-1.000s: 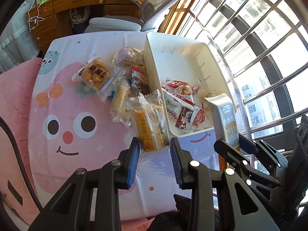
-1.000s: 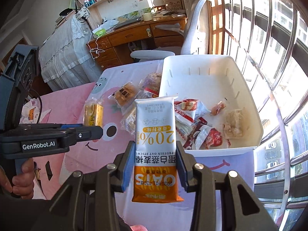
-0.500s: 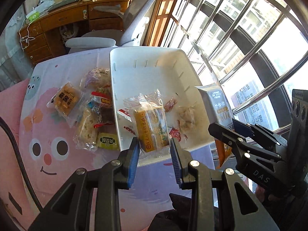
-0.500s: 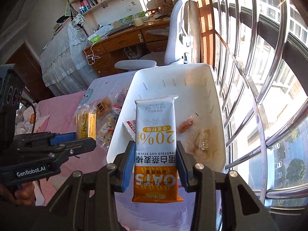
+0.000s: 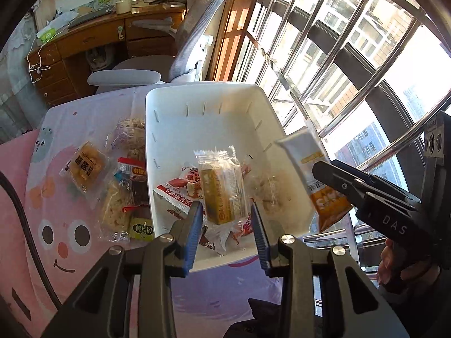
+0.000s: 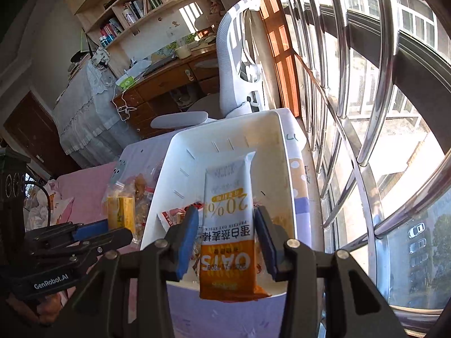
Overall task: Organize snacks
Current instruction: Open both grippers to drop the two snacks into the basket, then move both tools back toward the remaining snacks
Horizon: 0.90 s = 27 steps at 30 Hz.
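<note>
Overhead, both claws opening: left claw (image 5: 226,219) around crinkly yellow cake packet (image 5: 222,190), right claw (image 6: 227,235) around glossy oat bar (image 6: 229,225).

I see a plain white bin (image 5: 208,98) with a clear wrapper around a yellow snack bar (image 5: 222,194) over it. My grippers' pads (image 5: 193,233) are blue on black frames. The oat bar packet (image 6: 228,225) is white on top, orange below, with white "OATS" lettering. The tablecloth (image 5: 56,225) is lilac, printed with a pink cartoon face with black eyes. A red-and-white sachet (image 5: 174,198) lies inside the bin.
</note>
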{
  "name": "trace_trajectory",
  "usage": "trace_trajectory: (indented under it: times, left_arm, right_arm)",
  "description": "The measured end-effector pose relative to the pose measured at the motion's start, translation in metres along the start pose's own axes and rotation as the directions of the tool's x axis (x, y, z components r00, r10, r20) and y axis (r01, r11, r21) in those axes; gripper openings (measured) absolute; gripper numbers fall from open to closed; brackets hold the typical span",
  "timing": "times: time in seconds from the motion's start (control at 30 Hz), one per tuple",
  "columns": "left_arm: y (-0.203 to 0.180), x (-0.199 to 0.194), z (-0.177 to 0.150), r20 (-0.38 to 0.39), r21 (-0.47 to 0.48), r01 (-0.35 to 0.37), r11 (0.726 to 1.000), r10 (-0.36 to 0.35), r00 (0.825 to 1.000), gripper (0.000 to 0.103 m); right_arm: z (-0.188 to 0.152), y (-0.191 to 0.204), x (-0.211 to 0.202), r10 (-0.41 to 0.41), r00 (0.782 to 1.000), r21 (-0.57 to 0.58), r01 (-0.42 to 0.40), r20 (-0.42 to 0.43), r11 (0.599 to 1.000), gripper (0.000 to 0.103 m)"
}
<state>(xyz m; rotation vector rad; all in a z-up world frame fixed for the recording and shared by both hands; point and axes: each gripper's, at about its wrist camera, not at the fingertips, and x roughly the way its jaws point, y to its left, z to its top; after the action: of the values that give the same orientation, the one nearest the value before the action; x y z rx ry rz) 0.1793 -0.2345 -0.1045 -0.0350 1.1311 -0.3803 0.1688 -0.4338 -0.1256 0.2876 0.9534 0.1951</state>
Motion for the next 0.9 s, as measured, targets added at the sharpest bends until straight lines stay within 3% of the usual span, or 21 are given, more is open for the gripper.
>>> trace_trajectory:
  times: [0.07, 0.57, 0.9]
  left_arm:
    - [0.002, 0.003, -0.001, -0.018, -0.013, -0.008, 1.0, 0.007, 1.0, 0.057]
    - [0.02, -0.002, -0.016, -0.032, -0.078, -0.032, 0.996, 0.03, 0.999, 0.064]
    - [0.065, -0.014, -0.054, -0.065, -0.159, -0.061, 0.985, 0.052, 0.997, 0.066]
  right_arm:
    - [-0.001, -0.003, 0.007, -0.016, 0.999, 0.018, 0.016, -0.043, 1.0, 0.054]
    - [-0.011, 0.0, 0.016, -0.002, 0.994, 0.055, 0.008, -0.105, 0.998, 0.057]
    - [-0.043, 0.012, 0.031, 0.017, 0.978, 0.091, 0.002, -0.206, 0.996, 0.057]
